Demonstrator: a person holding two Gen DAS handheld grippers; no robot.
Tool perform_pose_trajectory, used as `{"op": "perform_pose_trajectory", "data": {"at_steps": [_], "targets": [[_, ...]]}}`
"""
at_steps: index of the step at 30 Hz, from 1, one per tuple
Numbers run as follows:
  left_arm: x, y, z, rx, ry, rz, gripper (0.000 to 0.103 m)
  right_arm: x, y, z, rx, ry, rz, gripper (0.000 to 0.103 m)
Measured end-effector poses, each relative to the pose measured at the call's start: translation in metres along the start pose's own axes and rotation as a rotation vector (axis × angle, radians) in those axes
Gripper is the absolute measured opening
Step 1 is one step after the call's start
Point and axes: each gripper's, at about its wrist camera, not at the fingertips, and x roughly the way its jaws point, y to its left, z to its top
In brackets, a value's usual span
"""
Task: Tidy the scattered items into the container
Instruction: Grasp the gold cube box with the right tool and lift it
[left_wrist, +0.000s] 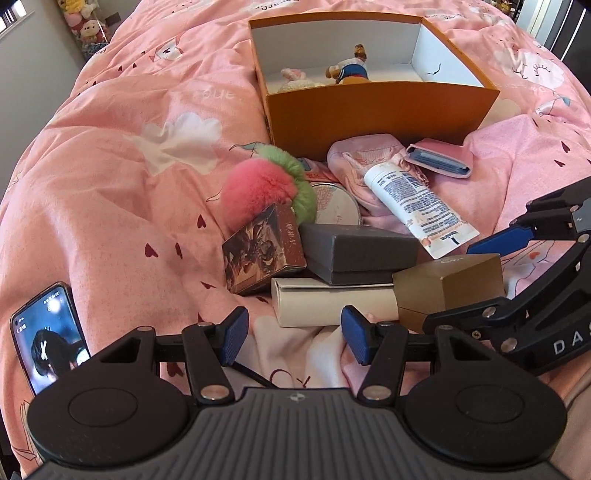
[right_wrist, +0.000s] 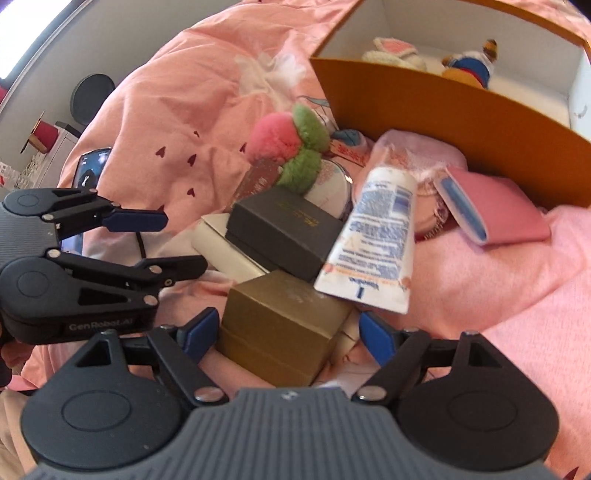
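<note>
An orange box (left_wrist: 380, 110) with a white inside stands on the pink quilt and holds two small plush toys (left_wrist: 349, 70). In front of it lies a pile: a pink-and-green pompom (left_wrist: 266, 184), a printed card box (left_wrist: 264, 251), a dark grey box (left_wrist: 358, 251), a white box (left_wrist: 332, 302), a gold box (right_wrist: 284, 325), a white tube (right_wrist: 373, 236) and a pink wallet (right_wrist: 506, 210). My right gripper (right_wrist: 288, 334) is open and straddles the gold box with a gap at each pad. My left gripper (left_wrist: 295, 338) is open and empty, just short of the white box.
A phone (left_wrist: 48, 332) with a lit screen lies on the quilt at the left, and a dark cable (left_wrist: 255, 376) runs under the left gripper. A round compact (left_wrist: 336, 203) and a pink pouch (left_wrist: 369, 158) sit among the pile. Shelves with toys stand beyond the bed.
</note>
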Motion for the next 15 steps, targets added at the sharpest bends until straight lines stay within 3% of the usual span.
{"op": "perform_pose_trajectory", "data": {"at_steps": [5, 7, 9, 15], "targets": [[-0.001, -0.004, 0.003, -0.002, -0.011, -0.050, 0.065, -0.003, -0.020, -0.006, 0.084, 0.020, 0.012, 0.084], [-0.001, -0.005, 0.006, -0.009, -0.014, -0.086, 0.065, -0.003, -0.025, -0.008, 0.114, 0.027, 0.035, 0.077], [-0.001, -0.006, 0.007, -0.008, -0.016, -0.120, 0.065, -0.008, -0.026, -0.008, 0.116, 0.017, 0.051, 0.070], [0.001, -0.003, 0.015, -0.051, -0.016, -0.175, 0.065, -0.016, -0.027, -0.011, 0.074, 0.017, 0.020, 0.066]]}}
